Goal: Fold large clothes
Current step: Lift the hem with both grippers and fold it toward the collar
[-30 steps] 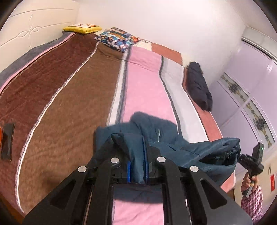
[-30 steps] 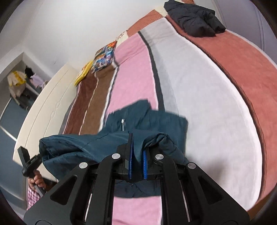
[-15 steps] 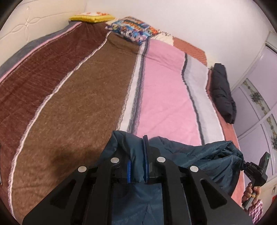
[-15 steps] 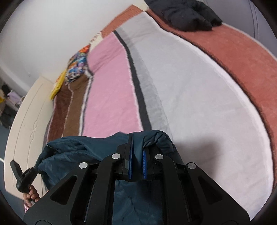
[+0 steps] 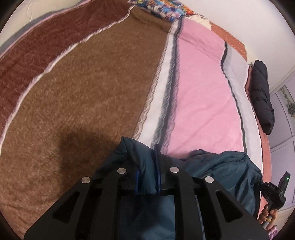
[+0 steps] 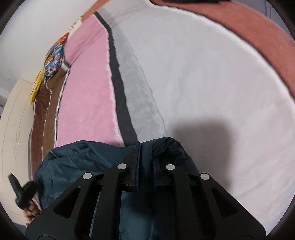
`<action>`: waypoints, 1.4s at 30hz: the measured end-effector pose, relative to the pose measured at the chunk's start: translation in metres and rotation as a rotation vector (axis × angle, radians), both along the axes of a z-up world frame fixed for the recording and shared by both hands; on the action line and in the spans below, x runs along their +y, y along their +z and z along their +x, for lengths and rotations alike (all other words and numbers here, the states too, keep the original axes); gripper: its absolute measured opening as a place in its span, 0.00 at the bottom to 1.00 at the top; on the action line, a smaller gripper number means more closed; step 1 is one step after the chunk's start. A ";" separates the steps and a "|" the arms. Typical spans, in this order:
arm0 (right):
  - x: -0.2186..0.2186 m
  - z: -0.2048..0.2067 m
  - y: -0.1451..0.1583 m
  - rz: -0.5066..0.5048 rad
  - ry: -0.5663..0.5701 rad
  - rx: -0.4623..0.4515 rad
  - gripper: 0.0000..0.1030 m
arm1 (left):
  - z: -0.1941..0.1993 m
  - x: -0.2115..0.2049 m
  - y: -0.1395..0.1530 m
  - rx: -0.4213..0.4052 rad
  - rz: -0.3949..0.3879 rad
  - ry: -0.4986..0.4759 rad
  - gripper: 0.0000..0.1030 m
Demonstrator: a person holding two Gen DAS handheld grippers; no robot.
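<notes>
A dark teal jacket (image 5: 226, 169) stretches between two grippers above a striped bed blanket (image 5: 88, 88). The left gripper (image 5: 147, 166) pinches one bunched edge of the jacket; the right gripper (image 6: 145, 160) clamps the other. A black coat (image 5: 261, 96) lies at the blanket's far side.

No readable text from either wrist view.

I can make out a busy cartoon print on the pillow (image 5: 162, 9) at the head of the bed, but it is too blurred for me to read any lettering, and nothing on the teal jacket (image 5: 221, 166) carries a legible label or brand.
</notes>
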State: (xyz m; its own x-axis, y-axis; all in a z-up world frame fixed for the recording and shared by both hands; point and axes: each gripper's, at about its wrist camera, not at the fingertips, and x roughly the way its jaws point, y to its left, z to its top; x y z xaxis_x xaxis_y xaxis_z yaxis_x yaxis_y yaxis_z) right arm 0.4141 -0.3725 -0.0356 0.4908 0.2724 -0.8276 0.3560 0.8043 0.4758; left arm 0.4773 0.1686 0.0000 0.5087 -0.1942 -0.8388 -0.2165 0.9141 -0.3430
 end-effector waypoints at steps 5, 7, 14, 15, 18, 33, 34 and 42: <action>-0.020 -0.008 0.004 0.188 -0.029 -0.029 0.31 | -0.008 0.021 0.010 -0.041 -0.193 0.037 0.28; -0.031 -0.014 0.010 0.287 -0.055 -0.062 0.44 | -0.011 0.026 0.018 -0.064 -0.246 0.046 0.30; -0.048 -0.037 0.053 0.267 -0.131 -0.175 0.69 | -0.027 0.018 0.048 -0.128 -0.292 0.089 0.40; -0.046 -0.041 0.058 0.242 -0.121 -0.180 0.69 | -0.028 0.018 0.052 -0.144 -0.274 0.092 0.41; -0.023 -0.049 0.070 0.136 -0.036 -0.193 0.69 | -0.038 0.018 0.074 -0.236 -0.161 0.111 0.48; 0.057 -0.060 -0.010 -0.373 0.211 0.007 0.07 | -0.063 -0.047 -0.016 -0.022 0.290 -0.184 0.26; 0.055 -0.058 -0.015 -0.372 0.208 0.017 0.05 | -0.062 -0.047 -0.022 -0.025 0.306 -0.175 0.26; 0.048 -0.049 -0.037 -0.395 0.190 0.051 0.03 | -0.049 -0.044 -0.042 -0.009 0.337 -0.140 0.27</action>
